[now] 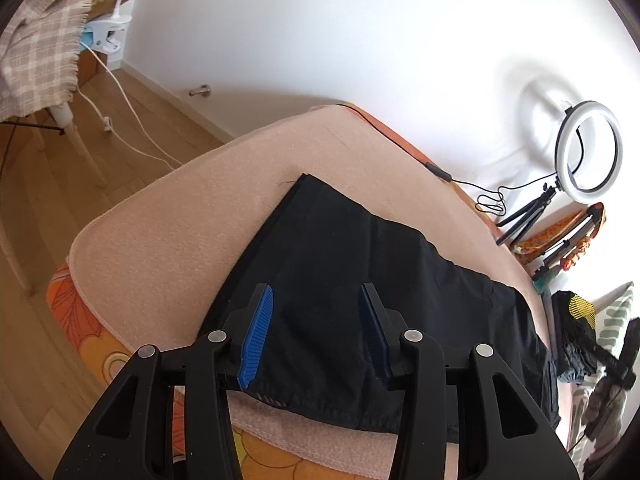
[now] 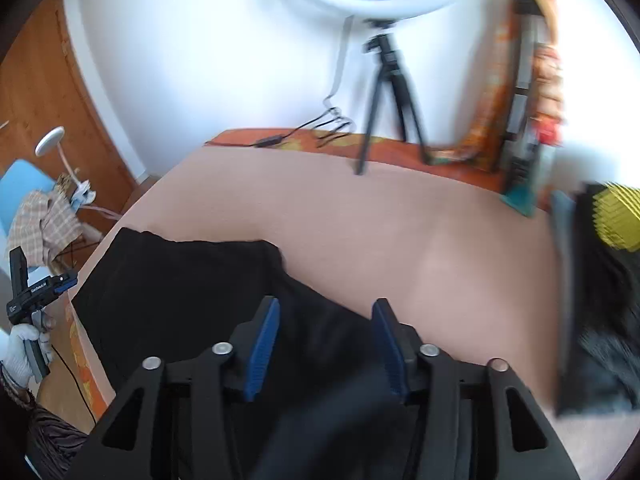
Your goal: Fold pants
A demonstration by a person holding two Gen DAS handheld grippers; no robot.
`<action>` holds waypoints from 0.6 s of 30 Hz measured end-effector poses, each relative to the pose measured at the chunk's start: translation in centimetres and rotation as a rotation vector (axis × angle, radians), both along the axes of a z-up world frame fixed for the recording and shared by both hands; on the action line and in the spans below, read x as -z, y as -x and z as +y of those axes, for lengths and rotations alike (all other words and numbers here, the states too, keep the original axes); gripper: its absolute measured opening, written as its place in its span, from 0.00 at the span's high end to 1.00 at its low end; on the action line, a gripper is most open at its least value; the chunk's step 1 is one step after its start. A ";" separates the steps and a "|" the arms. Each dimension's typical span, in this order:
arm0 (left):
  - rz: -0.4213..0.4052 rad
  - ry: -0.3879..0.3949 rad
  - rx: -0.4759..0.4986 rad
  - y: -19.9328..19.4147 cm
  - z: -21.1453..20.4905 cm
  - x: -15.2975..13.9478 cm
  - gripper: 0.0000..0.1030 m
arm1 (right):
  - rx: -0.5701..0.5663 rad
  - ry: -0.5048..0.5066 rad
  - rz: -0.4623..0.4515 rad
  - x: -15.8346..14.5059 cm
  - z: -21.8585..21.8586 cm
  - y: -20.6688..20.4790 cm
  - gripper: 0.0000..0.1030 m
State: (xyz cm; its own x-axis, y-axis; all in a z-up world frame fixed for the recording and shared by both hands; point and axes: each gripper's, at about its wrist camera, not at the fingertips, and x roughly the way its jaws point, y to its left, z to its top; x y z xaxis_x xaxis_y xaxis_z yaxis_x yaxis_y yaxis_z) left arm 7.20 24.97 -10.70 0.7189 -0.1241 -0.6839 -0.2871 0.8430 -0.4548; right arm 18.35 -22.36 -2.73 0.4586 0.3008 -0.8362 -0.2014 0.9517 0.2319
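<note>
Black pants (image 1: 360, 264) lie folded on a pink blanket (image 1: 180, 220) that covers an orange flowered bed. My left gripper (image 1: 316, 292) hovers over their near end, open, its blue pads apart with only cloth below them. In the right wrist view the same pants (image 2: 180, 280) spread from lower left toward the middle of the blanket (image 2: 380, 220). My right gripper (image 2: 327, 304) is above them, open and holding nothing. The left gripper (image 2: 60, 284) shows at the far left, held by a white-gloved hand (image 2: 22, 344).
A ring light on a tripod (image 1: 588, 152) (image 2: 384, 80) stands at the bed's far edge with its black cable (image 1: 440, 172). A pile of dark clothes (image 1: 580, 332) (image 2: 600, 300) lies at the right. A chair with a plaid cloth (image 1: 40, 48) stands on the wooden floor.
</note>
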 end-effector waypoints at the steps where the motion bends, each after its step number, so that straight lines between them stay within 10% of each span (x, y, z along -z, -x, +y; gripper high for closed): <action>1: 0.002 0.007 0.005 0.0 0.0 0.1 0.58 | 0.037 0.005 -0.001 -0.3 -1.4 1.4 0.41; 10: 0.034 0.007 0.010 -0.3 -0.8 0.9 0.58 | 0.322 -0.090 0.192 4.7 -10.6 7.6 0.40; 18: 0.040 0.039 -0.044 0.6 0.9 0.8 0.55 | 0.316 -0.094 0.240 6.9 -10.7 9.8 0.52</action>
